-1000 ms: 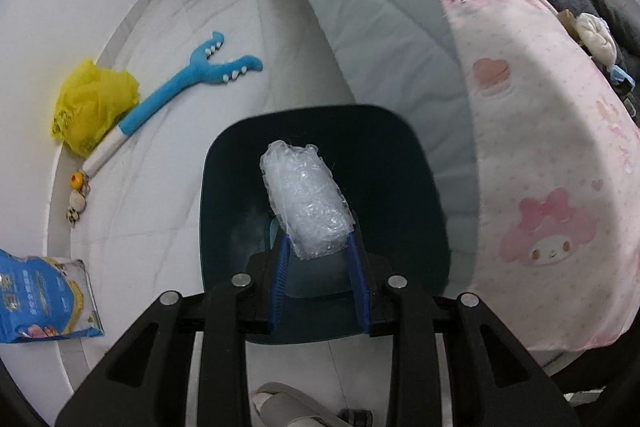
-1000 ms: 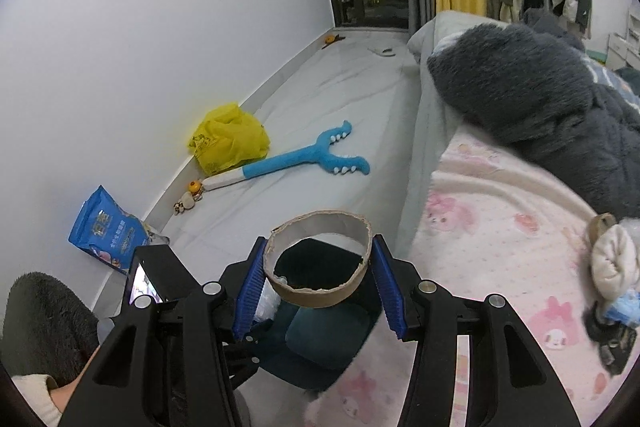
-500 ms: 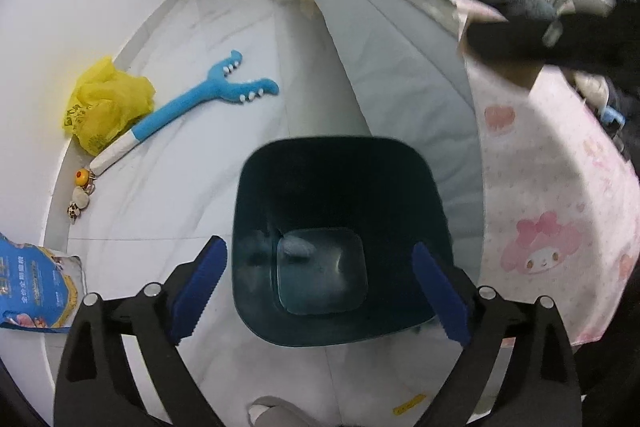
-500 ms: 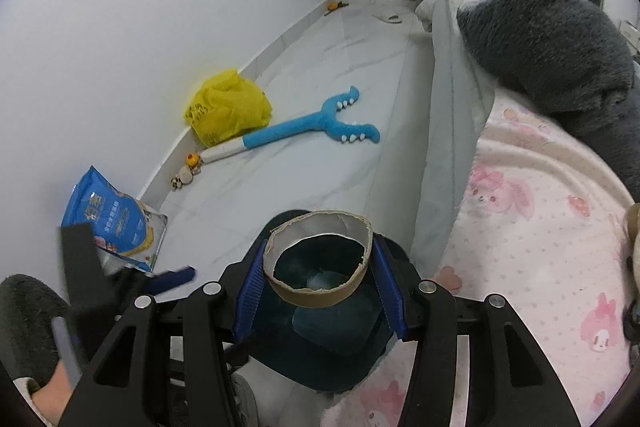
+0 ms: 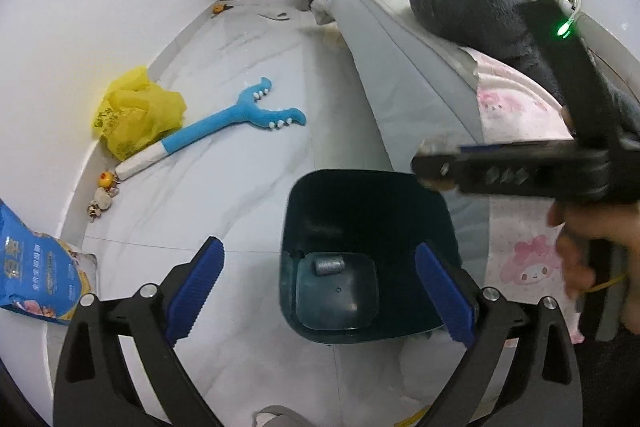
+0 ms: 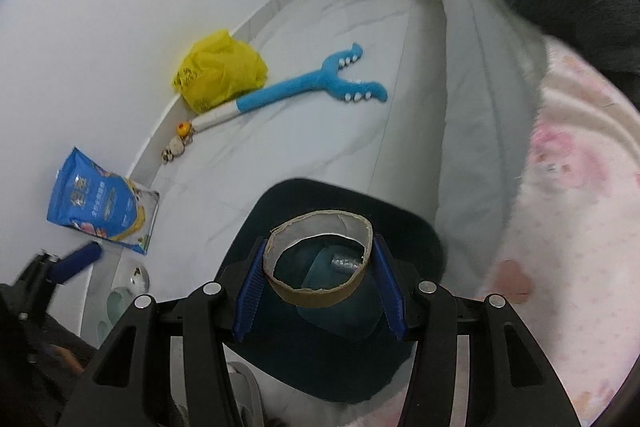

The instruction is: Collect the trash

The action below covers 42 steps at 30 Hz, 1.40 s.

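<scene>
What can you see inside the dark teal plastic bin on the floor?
One crumpled clear plastic wad lies on the dark teal plastic bin's floor. From the right wrist, the brown cardboard ring covers part of the bin's floor.

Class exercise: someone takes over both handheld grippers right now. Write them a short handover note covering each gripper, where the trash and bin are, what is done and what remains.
Left gripper: open and empty, jaws just opened wide above the dark teal plastic bin.
Right gripper: shut on the brown cardboard tape ring, held over the bin's mouth.
Done: the crumpled clear plastic wad lies at the bin's bottom.
Left: release the ring into the bin. The yellow plastic bag by the wall may be next.
</scene>
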Available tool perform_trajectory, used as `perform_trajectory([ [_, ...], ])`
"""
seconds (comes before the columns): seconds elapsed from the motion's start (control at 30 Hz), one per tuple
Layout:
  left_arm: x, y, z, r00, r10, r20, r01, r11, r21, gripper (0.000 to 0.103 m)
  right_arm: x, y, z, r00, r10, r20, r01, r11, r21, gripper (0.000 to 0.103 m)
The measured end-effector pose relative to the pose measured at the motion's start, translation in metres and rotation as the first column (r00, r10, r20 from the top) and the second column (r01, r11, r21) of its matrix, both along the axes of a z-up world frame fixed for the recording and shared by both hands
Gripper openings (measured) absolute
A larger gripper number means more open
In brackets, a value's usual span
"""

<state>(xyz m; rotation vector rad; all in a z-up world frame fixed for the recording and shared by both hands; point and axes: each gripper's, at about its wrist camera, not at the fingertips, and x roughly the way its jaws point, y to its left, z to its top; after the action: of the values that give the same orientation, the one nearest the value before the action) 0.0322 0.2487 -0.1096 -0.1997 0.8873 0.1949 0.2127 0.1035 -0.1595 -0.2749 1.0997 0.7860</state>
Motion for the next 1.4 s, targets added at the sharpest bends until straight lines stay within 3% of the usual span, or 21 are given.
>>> perform_trajectory([
  [0.33,-0.01,0.007,0.013,1.0,-0.008,-0.018,0.008,1.0,0.012,0.099,-0.004,0.024,-0.042,0.998,0.033,-0.044,-0.037,0.995,-0.092,0.053],
  [0.5,-0.014,0.007,0.022,1.0,-0.019,0.018,0.019,1.0,0.002,0.099,-0.004,0.028,-0.064,0.997,0.031,-0.066,-0.041,0.988,-0.146,0.053],
  [0.87,-0.017,-0.003,0.049,0.992,-0.042,0.115,0.032,0.996,0.083,0.099,-0.011,0.031,-0.093,0.994,0.056,-0.095,-0.077,0.969,-0.235,0.057],
  [0.97,-0.017,-0.006,0.055,0.99,-0.052,0.129,0.04,0.994,0.098,0.099,-0.011,0.031,-0.091,0.994,0.06,-0.09,-0.079,0.969,-0.234,0.073],
  [1.13,-0.018,-0.009,0.062,0.989,-0.052,0.142,0.043,0.997,0.069,0.099,-0.014,0.027,-0.074,0.996,0.069,-0.062,-0.081,0.975,-0.206,0.079],
  [1.4,-0.017,-0.027,0.083,0.978,-0.062,0.198,0.048,0.996,0.075,0.099,-0.012,0.01,-0.017,0.998,0.061,0.034,-0.058,0.995,-0.083,0.083],
])
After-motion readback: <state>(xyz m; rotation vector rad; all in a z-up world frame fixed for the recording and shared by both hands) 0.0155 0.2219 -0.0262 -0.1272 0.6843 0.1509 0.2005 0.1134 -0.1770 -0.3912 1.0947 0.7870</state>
